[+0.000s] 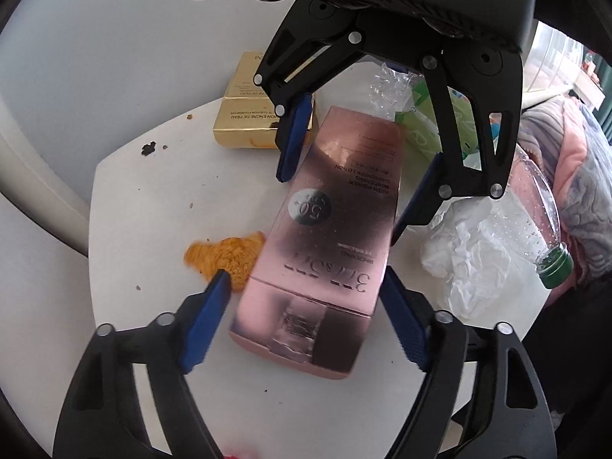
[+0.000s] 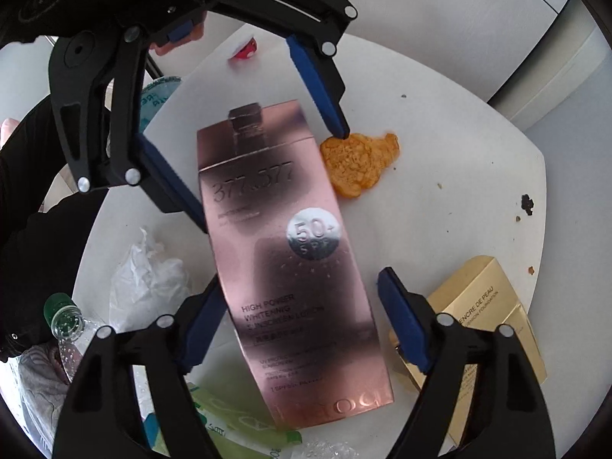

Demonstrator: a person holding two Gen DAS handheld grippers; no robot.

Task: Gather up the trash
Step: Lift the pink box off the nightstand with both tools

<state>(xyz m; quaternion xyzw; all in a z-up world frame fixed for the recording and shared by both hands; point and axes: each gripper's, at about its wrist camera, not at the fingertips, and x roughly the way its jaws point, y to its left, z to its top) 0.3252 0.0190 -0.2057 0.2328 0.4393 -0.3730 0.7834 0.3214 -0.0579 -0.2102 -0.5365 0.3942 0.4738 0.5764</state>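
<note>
A pink carton (image 1: 325,229) lies flat at the middle of a white table (image 1: 145,199), with both grippers straddling it from opposite ends. In the left wrist view the left gripper (image 1: 302,317) fills the lower frame, its blue pads standing a little off the carton's sides – jaws wide, not pressing – while the right gripper (image 1: 344,168) reaches in from the top, also spread around the carton. The right wrist view reverses this, with the right gripper (image 2: 298,317) below and the left gripper (image 2: 267,176) above. Only this view shows a small red and white item (image 2: 244,51) at the upper table edge – and a pale wall panel at upper right. Both show an orange crumbly piece (image 1: 225,258), a gold box (image 1: 252,114), crumpled white tissue (image 1: 466,264), a green-capped clear bottle (image 1: 535,222) and green wrappers (image 2: 237,420).
</note>
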